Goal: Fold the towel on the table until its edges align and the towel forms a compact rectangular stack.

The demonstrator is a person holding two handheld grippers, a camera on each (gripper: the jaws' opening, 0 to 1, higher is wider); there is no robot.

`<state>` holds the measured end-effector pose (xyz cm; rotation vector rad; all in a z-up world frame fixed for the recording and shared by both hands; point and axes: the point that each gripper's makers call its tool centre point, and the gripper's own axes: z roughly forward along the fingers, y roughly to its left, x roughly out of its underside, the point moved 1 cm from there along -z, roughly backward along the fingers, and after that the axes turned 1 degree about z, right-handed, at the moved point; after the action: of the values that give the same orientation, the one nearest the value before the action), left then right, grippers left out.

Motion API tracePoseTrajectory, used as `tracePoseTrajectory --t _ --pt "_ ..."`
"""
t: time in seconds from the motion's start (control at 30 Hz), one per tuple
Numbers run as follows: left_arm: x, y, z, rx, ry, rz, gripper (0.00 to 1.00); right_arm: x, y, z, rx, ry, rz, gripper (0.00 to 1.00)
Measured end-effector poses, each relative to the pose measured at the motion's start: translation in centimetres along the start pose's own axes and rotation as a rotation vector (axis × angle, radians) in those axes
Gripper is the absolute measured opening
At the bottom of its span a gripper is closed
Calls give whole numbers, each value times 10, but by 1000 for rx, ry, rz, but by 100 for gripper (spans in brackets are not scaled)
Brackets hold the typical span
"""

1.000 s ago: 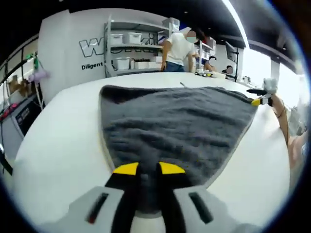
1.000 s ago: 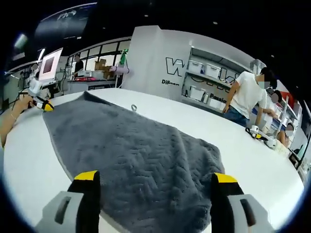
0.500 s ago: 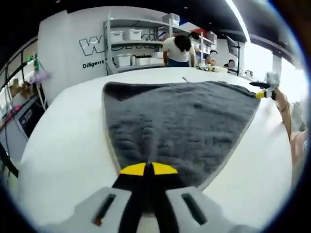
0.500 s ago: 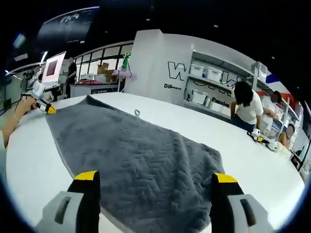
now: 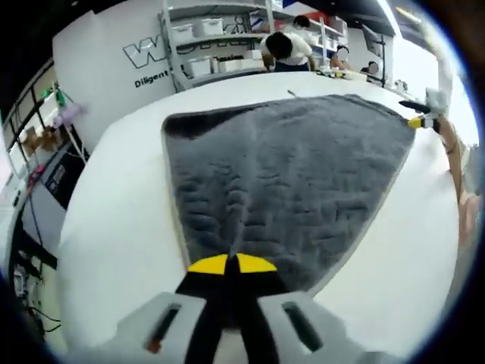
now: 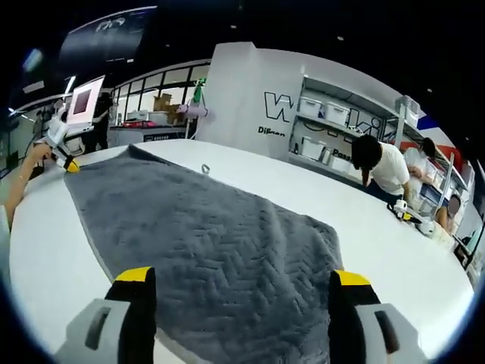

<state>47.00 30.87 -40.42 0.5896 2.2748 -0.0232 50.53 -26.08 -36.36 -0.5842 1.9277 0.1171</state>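
Plainly fuzzy grey herringbone towel (image 6: 204, 243)

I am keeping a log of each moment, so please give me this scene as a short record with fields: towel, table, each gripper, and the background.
towel: grey towel with a herringbone weave, spread flat, not yet folded
table: white table, the towel lying on it
left gripper: left gripper, jaws shut on the towel's near corner
right gripper: right gripper, jaws wide open over the towel's near edge, gripping nothing
small item: metal ring on the table beyond the towel
background: shelves with bins, person bending nearby
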Motion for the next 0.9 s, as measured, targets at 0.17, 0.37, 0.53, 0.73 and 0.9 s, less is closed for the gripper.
tracePoseTrajectory --t 0.17,0.37,0.53,0.73,0.9 --pt "10 4 -9 5 38 -15 3 2 2 1 -6 11 -10 99" --pt "22 2 -20 12 73 -25 3 2 2 1 -6 18 -16 99" --pt "32 2 -30 11 112 -23 3 4 2 3 -10 31 -24 99" --pt "44 3 -42 27 129 -40 3 7 5 2 -12 45 -37 99" --pt "47 1 -44 62 94 -72 4 6 2 2 -4 46 -38 99"
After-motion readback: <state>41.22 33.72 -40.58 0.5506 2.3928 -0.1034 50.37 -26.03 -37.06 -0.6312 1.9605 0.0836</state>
